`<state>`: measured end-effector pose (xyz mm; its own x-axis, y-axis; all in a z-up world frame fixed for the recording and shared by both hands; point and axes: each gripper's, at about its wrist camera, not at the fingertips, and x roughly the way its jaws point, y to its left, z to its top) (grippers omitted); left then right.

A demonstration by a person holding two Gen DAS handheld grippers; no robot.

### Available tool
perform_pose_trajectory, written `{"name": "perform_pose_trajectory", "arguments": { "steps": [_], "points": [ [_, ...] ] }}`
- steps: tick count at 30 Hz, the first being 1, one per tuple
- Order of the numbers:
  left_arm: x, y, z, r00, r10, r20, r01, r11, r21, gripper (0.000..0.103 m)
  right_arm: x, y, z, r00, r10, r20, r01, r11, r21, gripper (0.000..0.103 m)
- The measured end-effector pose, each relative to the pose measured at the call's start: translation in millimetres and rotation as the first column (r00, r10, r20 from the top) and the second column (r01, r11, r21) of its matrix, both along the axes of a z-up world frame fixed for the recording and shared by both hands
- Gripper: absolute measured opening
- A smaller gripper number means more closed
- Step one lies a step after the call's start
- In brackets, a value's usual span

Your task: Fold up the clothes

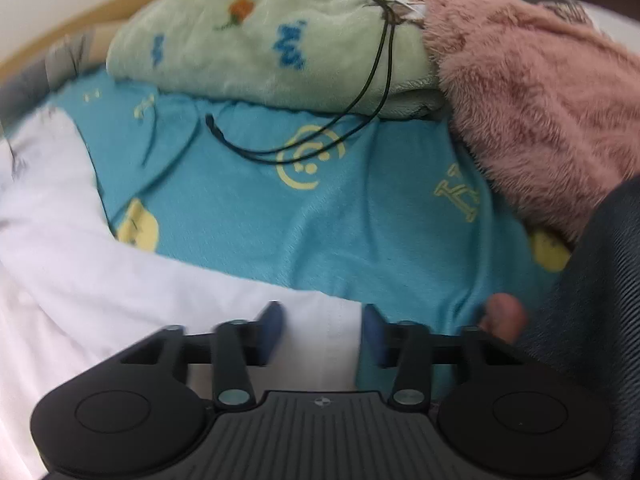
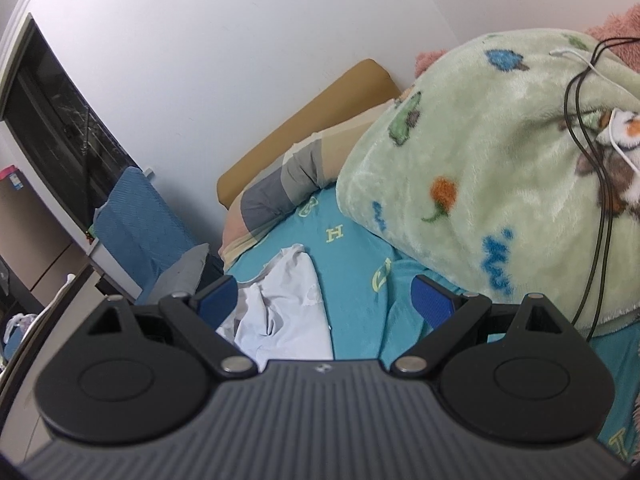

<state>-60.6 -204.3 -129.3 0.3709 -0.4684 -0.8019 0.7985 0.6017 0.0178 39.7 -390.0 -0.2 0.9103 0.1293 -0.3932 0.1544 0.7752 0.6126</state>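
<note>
A shirt [image 1: 120, 280] lies at lower left on the bedsheet [image 1: 320, 208]. A blanket [image 1: 280, 40] sits behind it at top, a fluffy garment [image 1: 520, 100] at upper right.

Bed with teal printed sheet [image 1: 320, 208], white garment [image 1: 80, 260], green fleece blanket [image 1: 260, 40], pink fluffy blanket [image 1: 540, 100], black cord [image 1: 360, 128]

Rumpled white garment [image 1: 120, 280] on bed
</note>
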Motion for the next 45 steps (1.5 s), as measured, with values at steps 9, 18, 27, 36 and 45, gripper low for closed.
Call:
{"name": "perform_pose_trajectory", "arguments": {
  "steps": [9,18,27,36,45],
  "points": [
    [19,51,68,0.982,0.168,-0.082,-0.181,0.965,-0.190,0.007,-23,8,18,0.974,0.044,0.221,-0.047,0.999,0.006,0.095],
    [6,196,128,0.837,0.464,-0.289,-0.528,0.825,-0.203,0.007,-6,38,17,0.975,0.163,0.151,-0.154,0.986,-0.067,0.095],
    [17,227,108,0.736,0.543,-0.403,-0.624,0.776,-0.093,0.027,5,75,6,0.977,0.213,0.020,-0.208,0.968,-0.142,0.095],
    [88,209,91,0.732,0.591,-0.340,-0.650,0.754,-0.089,0.051,7,98,-2,0.969,0.245,-0.023,-0.245,0.952,-0.185,0.095],
    [220,202,62,0.618,0.689,-0.378,-0.775,0.614,-0.147,0.064,11,106,-10,0.972,0.226,-0.059,-0.234,0.956,-0.179,0.095]
  ]
}}
